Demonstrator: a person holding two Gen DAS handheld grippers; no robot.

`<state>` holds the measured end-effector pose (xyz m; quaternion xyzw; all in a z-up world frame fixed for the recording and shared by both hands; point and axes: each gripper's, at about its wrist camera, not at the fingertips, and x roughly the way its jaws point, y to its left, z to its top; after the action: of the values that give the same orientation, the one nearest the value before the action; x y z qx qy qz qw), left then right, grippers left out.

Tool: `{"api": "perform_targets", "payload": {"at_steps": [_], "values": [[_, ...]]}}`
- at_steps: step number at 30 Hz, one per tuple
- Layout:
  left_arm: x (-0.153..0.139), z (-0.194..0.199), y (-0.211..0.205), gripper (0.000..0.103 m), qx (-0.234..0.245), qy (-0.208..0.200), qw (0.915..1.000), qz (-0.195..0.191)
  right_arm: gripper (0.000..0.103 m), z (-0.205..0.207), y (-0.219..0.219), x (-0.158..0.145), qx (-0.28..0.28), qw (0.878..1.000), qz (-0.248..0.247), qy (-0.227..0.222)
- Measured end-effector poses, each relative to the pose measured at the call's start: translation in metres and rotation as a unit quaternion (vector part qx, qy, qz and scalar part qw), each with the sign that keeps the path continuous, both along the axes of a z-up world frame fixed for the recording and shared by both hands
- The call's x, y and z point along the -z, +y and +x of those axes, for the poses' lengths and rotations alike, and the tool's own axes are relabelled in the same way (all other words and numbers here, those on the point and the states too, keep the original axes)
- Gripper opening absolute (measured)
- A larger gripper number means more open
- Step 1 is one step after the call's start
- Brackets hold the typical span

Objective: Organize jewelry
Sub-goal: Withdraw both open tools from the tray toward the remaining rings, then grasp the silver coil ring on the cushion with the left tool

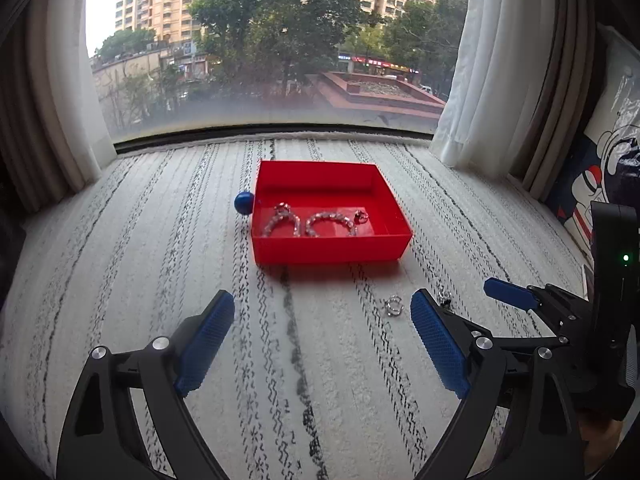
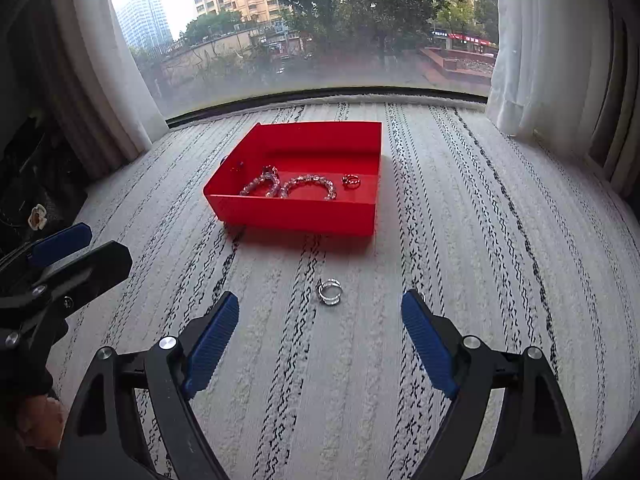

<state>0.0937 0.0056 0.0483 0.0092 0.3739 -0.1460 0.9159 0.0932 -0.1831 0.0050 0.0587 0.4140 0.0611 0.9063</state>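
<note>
A red tray (image 1: 332, 249) (image 2: 296, 216) sits on the striped carpet and holds two clear beaded bracelets (image 1: 286, 222) (image 2: 310, 186) and a small ring (image 1: 360, 216) (image 2: 351, 180). A silver ring (image 1: 393, 305) (image 2: 329, 292) lies loose on the carpet in front of the tray. My left gripper (image 1: 323, 304) is open and empty, to the left of that ring. My right gripper (image 2: 321, 300) is open with the ring on the carpet just ahead of its fingertips, untouched. Another small shiny piece (image 1: 443, 296) peeks from behind my left gripper's right finger.
A blue ball (image 1: 244, 203) rests against the tray's left side. White curtains (image 1: 472, 80) (image 2: 532, 60) frame a large window at the back. A printed poster (image 1: 600, 184) leans at the right. A finger of the left gripper (image 2: 60, 242) shows at the right view's left edge.
</note>
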Motion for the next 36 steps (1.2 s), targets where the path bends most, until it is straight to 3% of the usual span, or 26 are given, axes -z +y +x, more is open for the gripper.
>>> {"api": "perform_targets", "payload": {"at_steps": [6,14,21,28,36], "values": [[0.026,-0.035,0.013,0.088,-0.026,0.011,0.9996,0.0,0.084,-0.048,-0.011,0.025,0.021,0.999,0.029,0.0],[0.052,-0.043,0.013,0.088,-0.029,0.034,0.999,-0.001,0.084,-0.072,-0.027,0.048,0.053,0.999,0.011,0.0],[0.062,-0.017,-0.014,0.088,-0.008,0.046,0.9985,-0.027,0.084,-0.075,-0.04,0.052,0.069,0.998,0.01,-0.005],[0.078,0.029,-0.067,0.088,-0.003,0.033,0.9993,0.019,0.084,-0.075,-0.044,0.053,0.072,0.997,0.002,-0.01],[0.107,0.058,-0.104,0.086,0.018,0.051,0.9977,0.04,0.084,-0.076,-0.047,0.052,0.069,0.997,0.012,-0.012]]}}
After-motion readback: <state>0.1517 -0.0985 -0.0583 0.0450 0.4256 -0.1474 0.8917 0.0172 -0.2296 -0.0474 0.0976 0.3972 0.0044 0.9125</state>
